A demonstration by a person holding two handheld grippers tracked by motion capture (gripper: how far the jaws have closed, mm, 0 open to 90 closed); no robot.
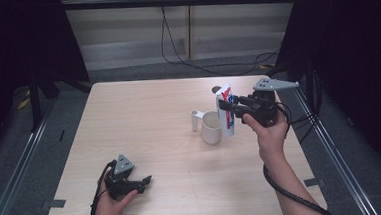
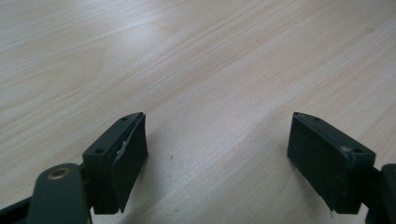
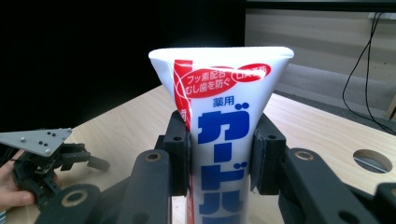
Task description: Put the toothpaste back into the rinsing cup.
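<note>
A white toothpaste tube with red and blue print stands upright in the air at the right of the table, crimped end up, beside a cream cup. My right gripper is shut on the tube's middle; the right gripper view shows the tube squeezed between both black pads. A small white cap stands left of the cup. My left gripper rests low at the table's front left, open with nothing between its fingers.
The light wooden table has bare surface across its left and middle. A round cable hole lies near the far right edge. Black cables hang on the back wall and run along the floor behind the table.
</note>
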